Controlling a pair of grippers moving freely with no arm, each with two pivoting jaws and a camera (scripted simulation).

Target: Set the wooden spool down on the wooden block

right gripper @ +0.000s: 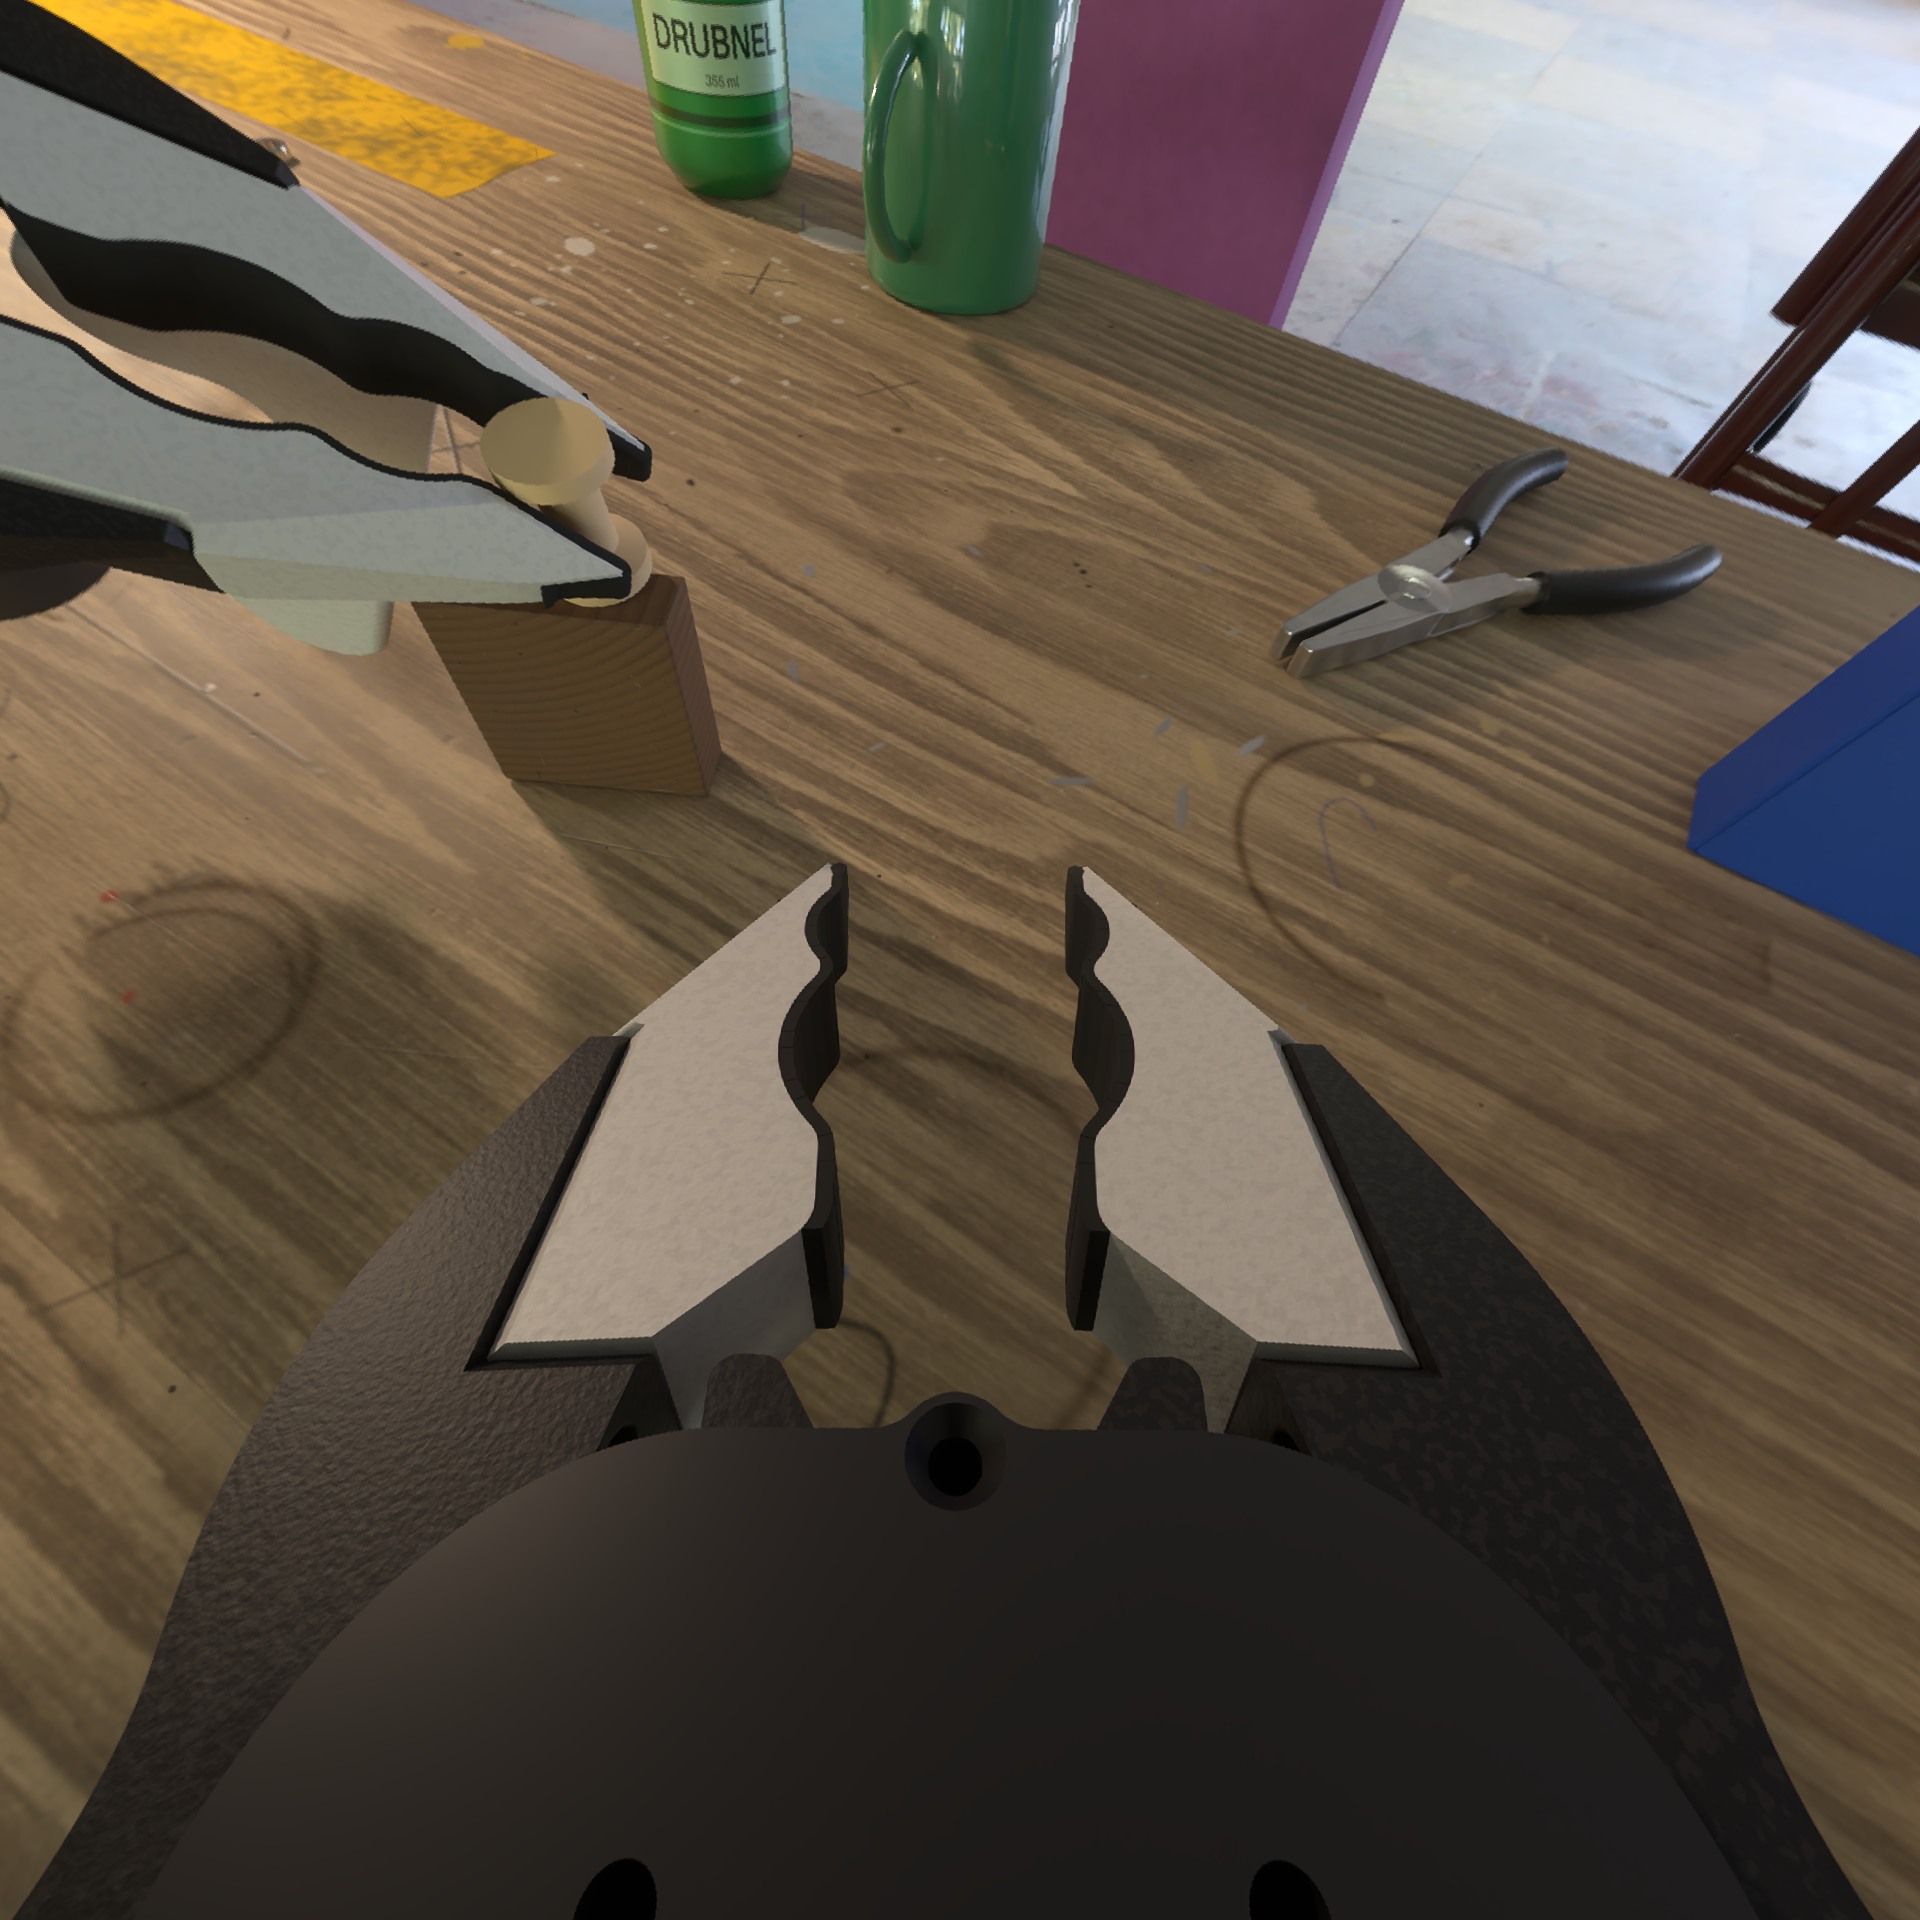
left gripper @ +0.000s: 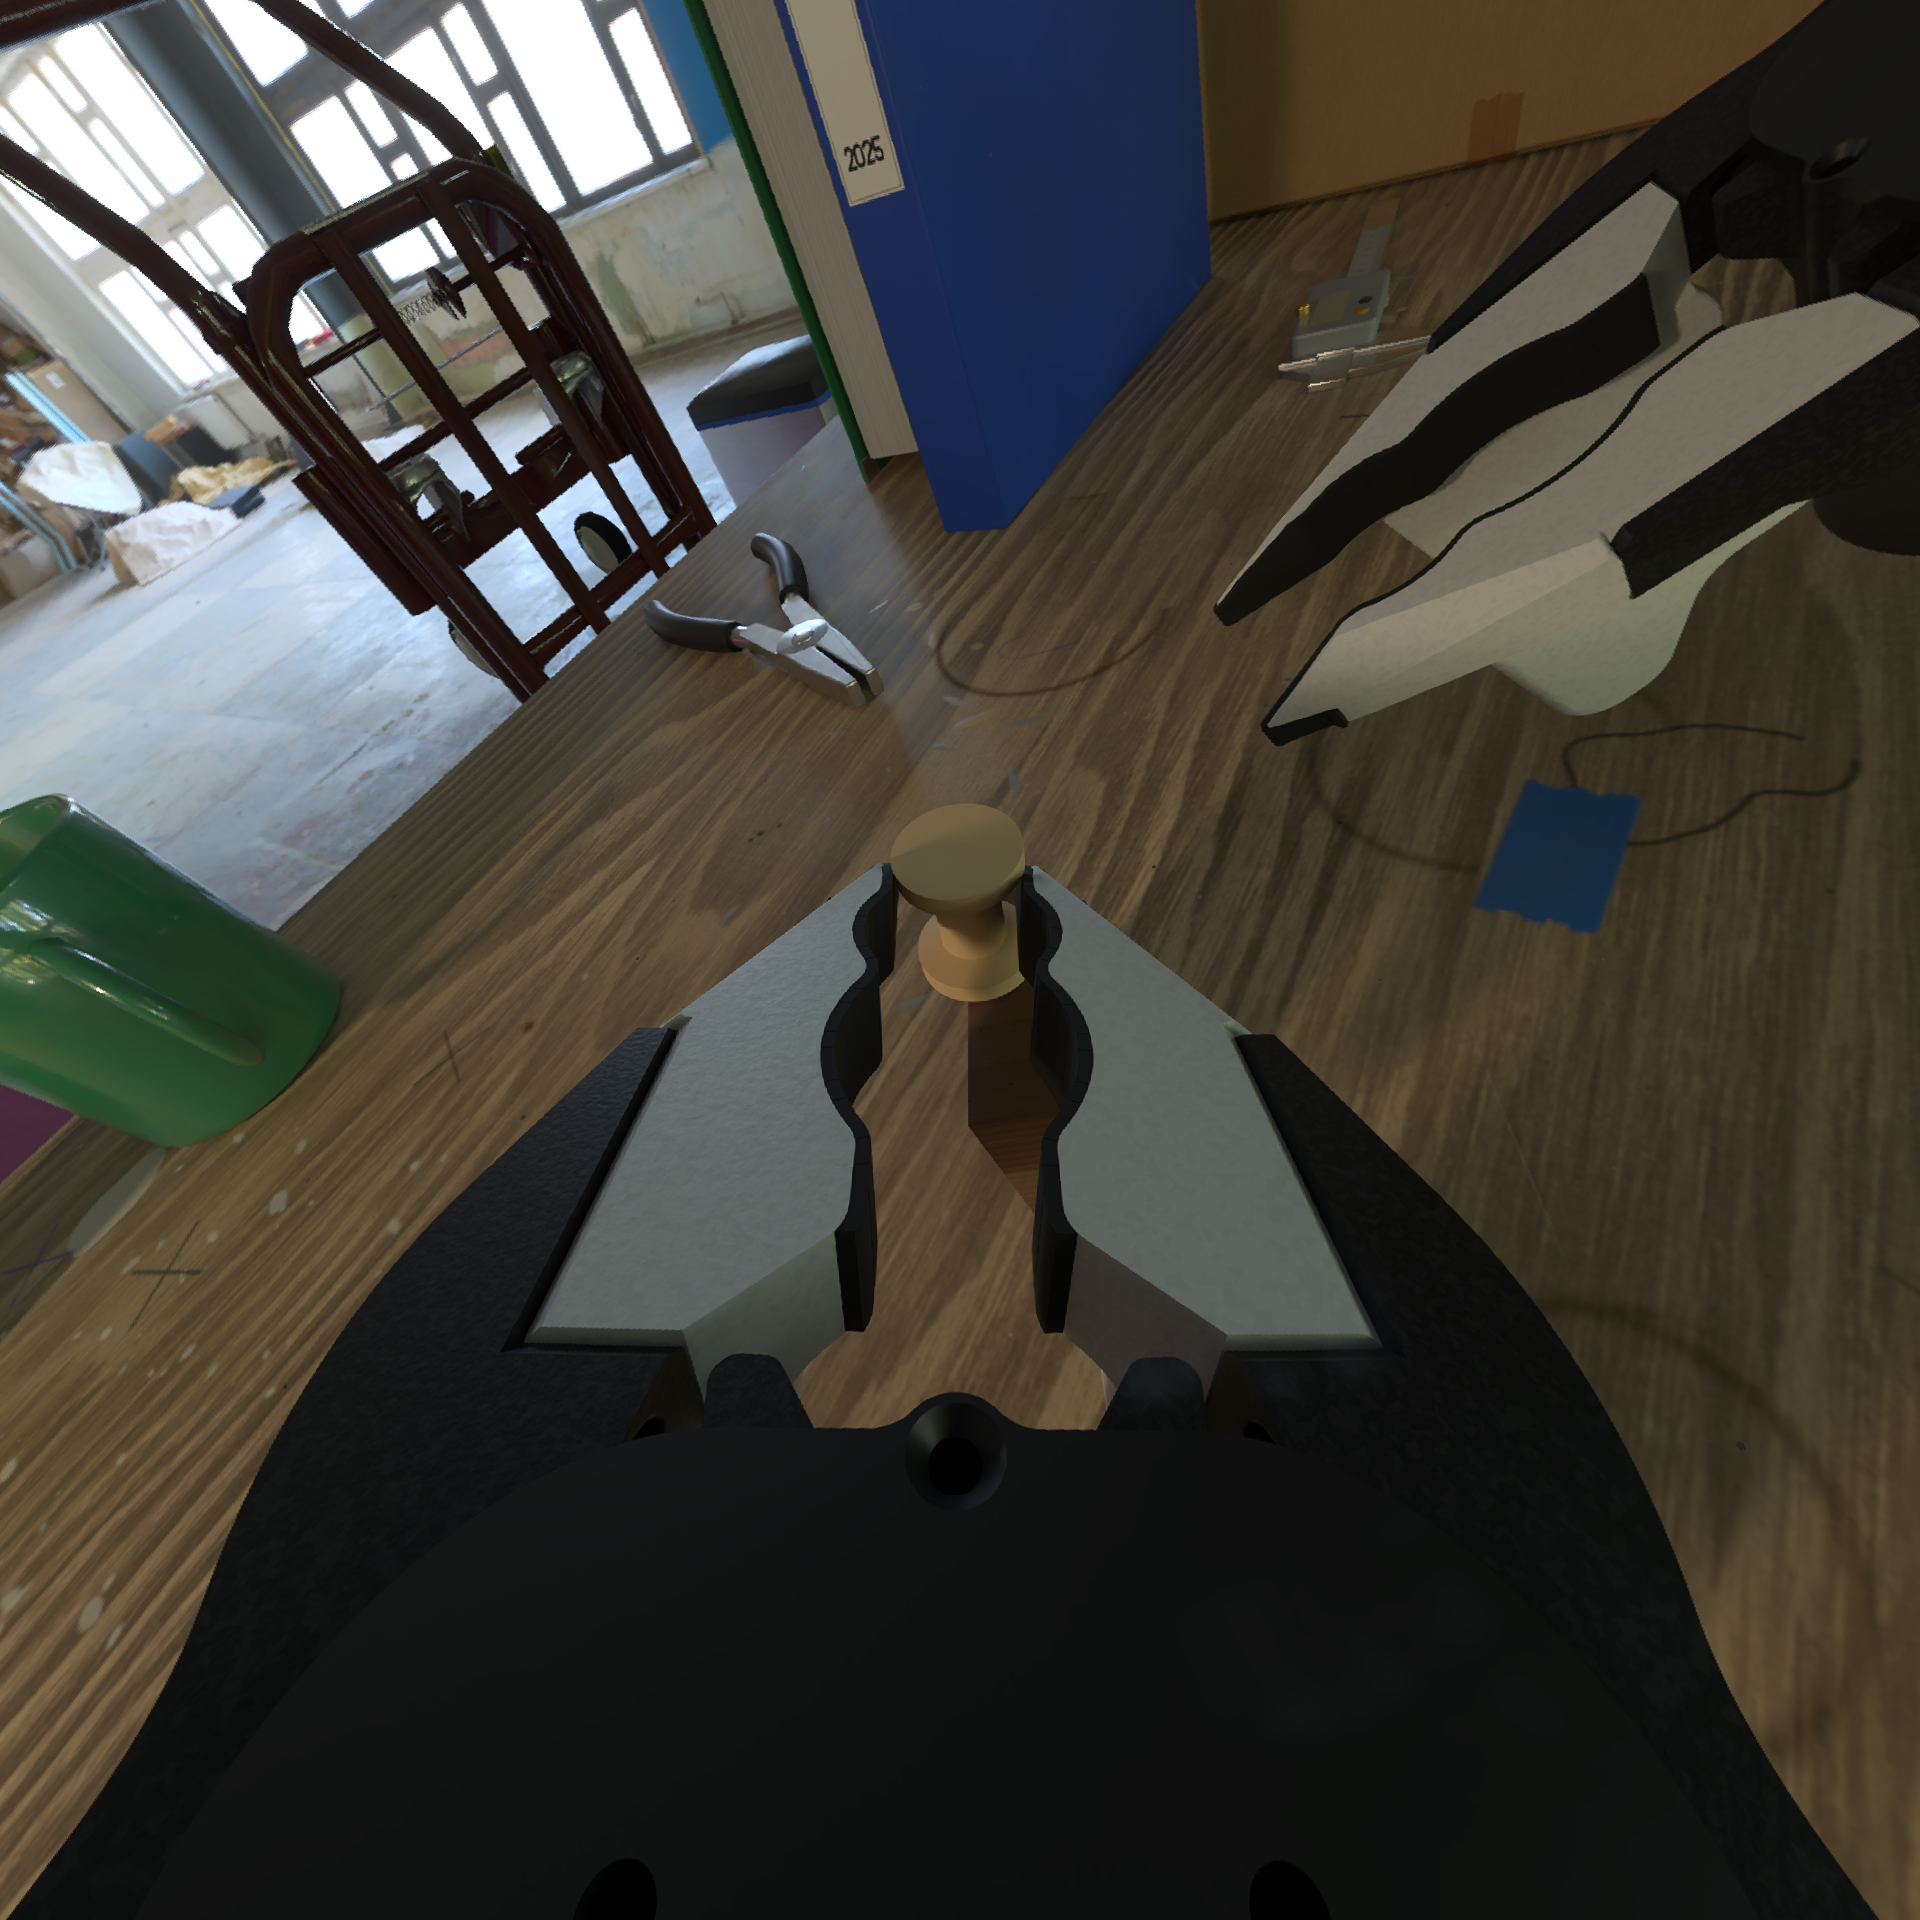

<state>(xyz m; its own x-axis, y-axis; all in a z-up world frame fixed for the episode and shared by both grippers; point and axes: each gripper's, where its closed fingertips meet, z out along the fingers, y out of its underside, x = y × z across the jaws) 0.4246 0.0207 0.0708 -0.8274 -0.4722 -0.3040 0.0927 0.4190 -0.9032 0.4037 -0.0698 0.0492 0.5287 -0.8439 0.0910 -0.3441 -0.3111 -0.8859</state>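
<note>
The left gripper (left gripper: 958, 894) is clamped on the wooden spool (left gripper: 958, 854), its black wavy-edged pads pinching the spool's narrow waist right at the fingertips, with the broad round top flange above them. From across the bench the spool (right gripper: 548, 454) leans at a tilt, its lower flange touching the top of the wooden block (right gripper: 592, 691), a pale, squared piece with fine grain and a darker side face. The left gripper (right gripper: 613, 520) reaches in from the side over the block. The block (left gripper: 1003, 1081) shows only as a dark sliver between the fingers in the gripper's own view. The right gripper (right gripper: 956, 883) hangs well apart from the block, jaws spread with nothing between them, grey textured finger plates over the streaked, paint-flecked wooden table (right gripper: 1039, 582). Farther out lie steel pliers (right gripper: 1475, 592) with black handles, a glossy green mug (right gripper: 951, 156), a green bottle (right gripper: 717, 104), a purple box (right gripper: 1195, 135) and a blue binder (left gripper: 997, 229).
</note>
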